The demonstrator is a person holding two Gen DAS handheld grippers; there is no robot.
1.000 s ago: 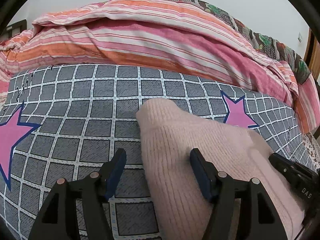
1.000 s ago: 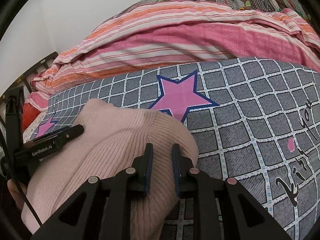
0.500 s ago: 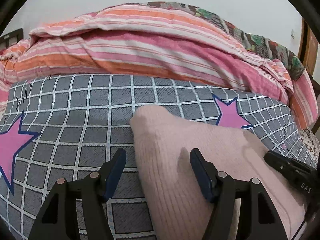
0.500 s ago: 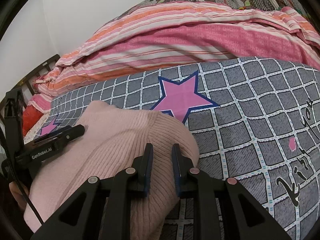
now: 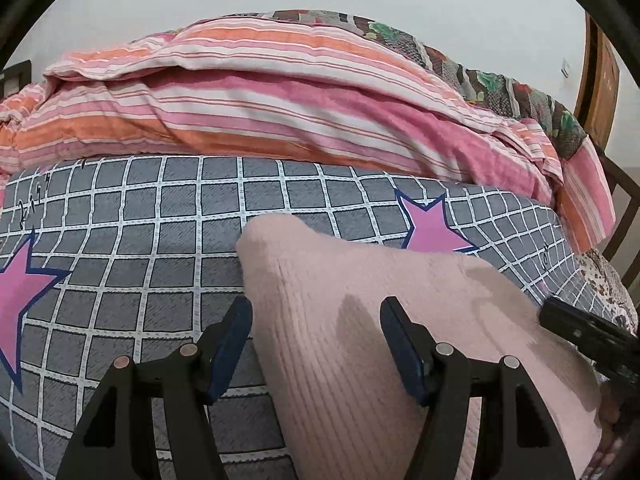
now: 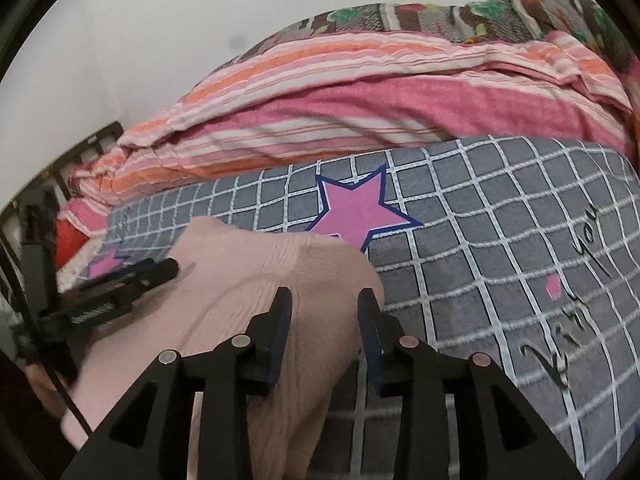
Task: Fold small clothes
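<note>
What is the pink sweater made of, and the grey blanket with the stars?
The pink sweater looks like soft knitted yarn, maybe wool or acrylic: fine ribs run along it and the surface is matte and fuzzy. The grey blanket seems to be a plush, fleecy fabric with a printed white grid and pink stars; its nap looks slightly brushed.

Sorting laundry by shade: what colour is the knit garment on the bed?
The knit garment is pale pink, ribbed; clearest in left wrist view.

Pale pink ribbed knit garment [image 5: 360, 344] cut off by the lower edge; underside hidden against grey checked bedspread [image 5: 160, 216].
</note>
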